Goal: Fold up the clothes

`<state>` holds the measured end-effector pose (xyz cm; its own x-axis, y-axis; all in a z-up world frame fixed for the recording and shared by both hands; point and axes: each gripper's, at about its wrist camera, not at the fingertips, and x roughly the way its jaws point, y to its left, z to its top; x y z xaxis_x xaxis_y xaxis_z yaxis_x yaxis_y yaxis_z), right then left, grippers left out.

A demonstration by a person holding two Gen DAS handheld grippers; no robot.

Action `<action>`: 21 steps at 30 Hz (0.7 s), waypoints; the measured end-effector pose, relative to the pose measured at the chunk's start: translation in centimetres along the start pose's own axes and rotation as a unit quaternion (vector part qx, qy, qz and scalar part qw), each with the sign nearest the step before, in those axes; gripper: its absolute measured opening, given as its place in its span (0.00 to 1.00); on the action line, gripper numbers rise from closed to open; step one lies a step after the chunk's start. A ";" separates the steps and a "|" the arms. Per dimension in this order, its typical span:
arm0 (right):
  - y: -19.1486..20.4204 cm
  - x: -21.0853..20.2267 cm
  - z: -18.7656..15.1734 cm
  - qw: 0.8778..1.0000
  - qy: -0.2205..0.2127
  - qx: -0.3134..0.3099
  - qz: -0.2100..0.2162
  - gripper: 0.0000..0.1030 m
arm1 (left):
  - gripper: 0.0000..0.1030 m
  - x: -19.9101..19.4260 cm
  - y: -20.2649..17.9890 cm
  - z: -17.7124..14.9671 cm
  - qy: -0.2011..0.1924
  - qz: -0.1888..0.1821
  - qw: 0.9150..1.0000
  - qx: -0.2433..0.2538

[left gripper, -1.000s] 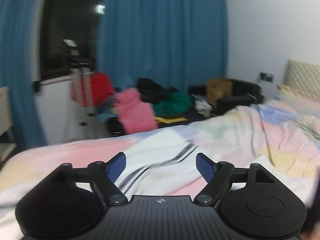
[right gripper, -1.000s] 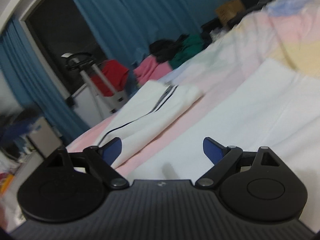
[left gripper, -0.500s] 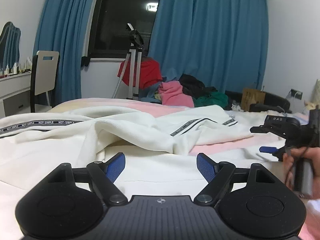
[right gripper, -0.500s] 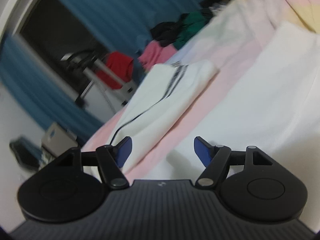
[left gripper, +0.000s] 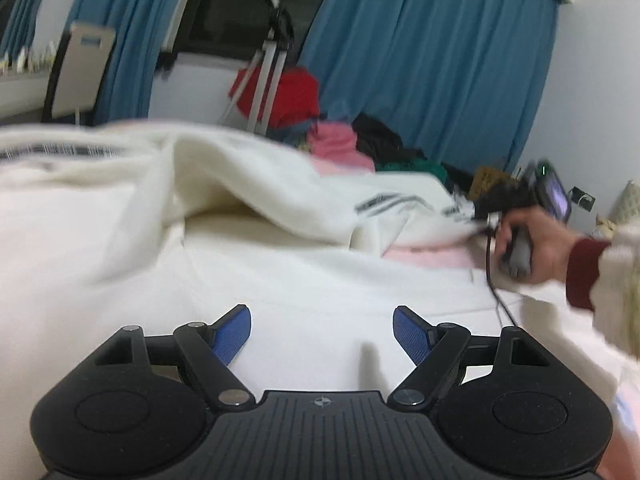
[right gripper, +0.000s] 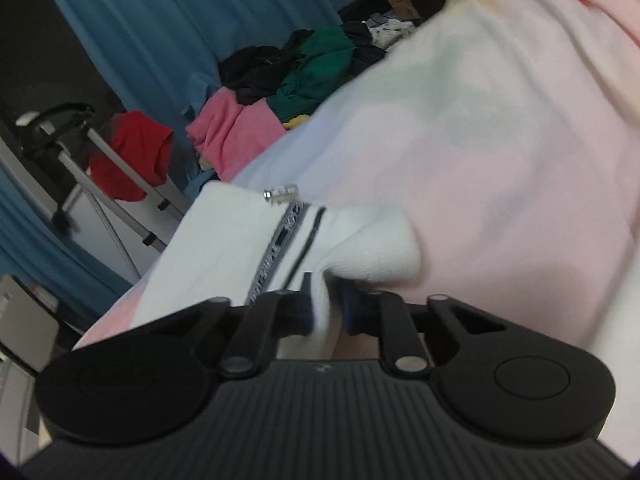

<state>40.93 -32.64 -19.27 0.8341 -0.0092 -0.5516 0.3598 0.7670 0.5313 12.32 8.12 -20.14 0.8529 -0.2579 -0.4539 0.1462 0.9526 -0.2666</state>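
Now: R tool (right gripper: 326,310) pinches the white garment's (left gripper: 280,208) striped cuff (right gripper: 372,248).
L tool (left gripper: 322,330) gapes wide, empty, over the body; sleeve runs off rightward.

Garment spread over the bed, one gripper at each end

The garment (left gripper: 248,208) lies across the bed (right gripper: 500,152), its near part flat just ahead of the left gripper (left gripper: 322,334), whose fingers stand apart above it. Farther back a fold of it humps up; to the right of that, one end of it reaches the right gripper (right gripper: 326,308) — there the fingers are closed on the cloth, the banded edge running away in front of them. A hand (left gripper: 532,248) grips that tool at the right side. Beyond the bed's far edge sits a pile of clothes (right gripper: 280,92), a metal stand (left gripper: 268,68) to its left, curtains (left gripper: 432,64) behind both — a chair (left gripper: 80,68) far left.
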 end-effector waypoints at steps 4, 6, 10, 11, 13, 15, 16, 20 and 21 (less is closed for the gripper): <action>2.5 -2.2 4.5 0.998 -0.050 -0.034 0.017 0.06 | 0.76 -0.5 0.0 -0.2 -0.003 -0.003 1.000 0.000; 3.2 -4.0 7.2 0.995 -0.087 -0.053 0.024 0.06 | 0.76 -0.7 0.0 -0.2 -0.005 -0.005 1.000 0.000; -0.9 -8.3 10.8 0.985 -0.169 -0.030 0.009 0.06 | 0.76 -1.2 -0.1 -0.4 -0.008 -0.008 1.000 0.001; -2.9 -8.8 11.0 0.984 -0.176 -0.018 -0.005 0.06 | 0.76 -1.3 -0.1 -0.5 -0.009 -0.009 1.000 0.001; -6.7 -9.5 10.7 0.984 -0.174 -0.001 -0.039 0.06 | 0.76 -1.6 -0.1 -0.5 -0.010 -0.010 1.000 0.001; -10.5 -9.5 9.1 0.985 -0.156 0.012 -0.065 0.06 | 0.76 -1.8 -0.2 -0.6 -0.012 -0.010 1.000 0.005; -12.3 -9.5 8.2 0.986 -0.147 0.020 -0.075 0.06 | 0.76 -1.9 -0.3 -0.5 -0.012 -0.009 1.000 0.008; -17.8 -9.6 5.0 0.988 -0.116 0.060 -0.089 0.06 | 0.76 -2.3 -0.8 -0.5 -0.014 -0.007 1.000 0.020; -18.2 -9.6 4.8 0.988 -0.118 0.064 -0.083 0.06 | 0.76 -2.4 -0.8 -0.4 -0.014 -0.006 1.000 0.024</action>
<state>28.39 -49.58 -20.49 0.8282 -0.2877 -0.4810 0.5366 0.6548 0.5323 10.00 7.88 -19.18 0.8650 -0.2649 -0.4260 0.1793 0.9564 -0.2307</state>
